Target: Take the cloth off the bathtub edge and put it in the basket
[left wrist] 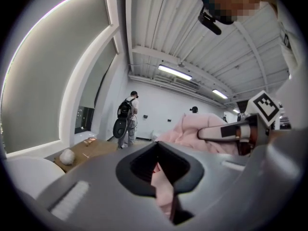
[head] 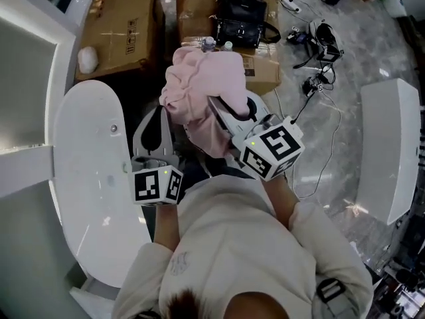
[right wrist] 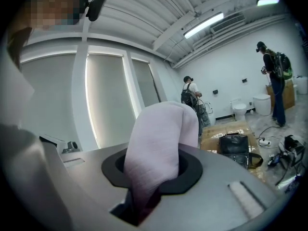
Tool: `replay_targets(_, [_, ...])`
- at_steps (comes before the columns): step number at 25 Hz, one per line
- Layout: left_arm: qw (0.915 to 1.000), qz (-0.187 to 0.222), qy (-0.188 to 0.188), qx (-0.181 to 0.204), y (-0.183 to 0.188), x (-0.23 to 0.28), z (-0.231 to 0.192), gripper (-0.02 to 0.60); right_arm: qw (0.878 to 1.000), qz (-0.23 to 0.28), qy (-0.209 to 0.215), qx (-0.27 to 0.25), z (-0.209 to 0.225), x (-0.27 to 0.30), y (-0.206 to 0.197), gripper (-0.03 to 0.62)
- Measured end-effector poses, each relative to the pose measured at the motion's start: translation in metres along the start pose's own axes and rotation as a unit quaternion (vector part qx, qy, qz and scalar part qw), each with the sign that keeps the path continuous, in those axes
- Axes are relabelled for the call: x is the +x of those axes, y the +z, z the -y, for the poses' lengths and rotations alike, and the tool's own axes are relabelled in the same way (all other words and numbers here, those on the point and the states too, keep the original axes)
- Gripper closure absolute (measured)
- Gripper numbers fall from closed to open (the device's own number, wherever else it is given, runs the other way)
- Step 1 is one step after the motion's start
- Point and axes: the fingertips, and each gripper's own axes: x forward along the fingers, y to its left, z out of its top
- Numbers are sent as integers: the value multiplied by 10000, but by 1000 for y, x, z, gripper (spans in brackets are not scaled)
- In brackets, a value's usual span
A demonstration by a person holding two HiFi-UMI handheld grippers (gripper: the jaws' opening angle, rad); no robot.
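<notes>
Beside the bathtub (head: pixel 86 178), right hand-held gripper (head: pixel 222 111) clamps cloth (head: pixel 196 88); left hand-held gripper (head: pixel 158 126) apparently does, by its view alone.

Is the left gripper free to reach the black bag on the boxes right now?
Probably not: the left gripper is shut on the pink cloth, whose bundle hangs between it and the black bag.

Cloth (head: pixel 199 95): pale pink, soft, crumpled into loose bundle. Held in air, off bathtub edge, resting on no surface.
Right gripper (head: pixel 219 108) clamped on thick fold; in right gripper view, fold bulges up out of jaws and droops over.
Left gripper (head: pixel 161 115) clamped on thin strip at bundle's lower left side.
Bulk of bundle sits between both grippers.
Bathtub (head: pixel 86 171): white, glossy, oval, at left in head view; cloth near its right side, apart from it.
</notes>
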Motion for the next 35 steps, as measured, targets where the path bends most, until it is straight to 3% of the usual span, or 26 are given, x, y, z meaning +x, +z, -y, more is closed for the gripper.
replay_targets(9, [9957, -215, -896, 10, -8, 31, 30, 532, 9949, 315, -929, 245, 32, -38, 7, 508])
replay_targets(21, [9794, -481, -1959, 51, -14, 53, 64, 532, 9747, 452, -2145, 429, 54, -83, -3, 508])
replay_targets(35, [9699, -816, -2294, 81, -37, 55, 63, 532, 9600, 354, -2680, 734, 62, -99, -36, 508])
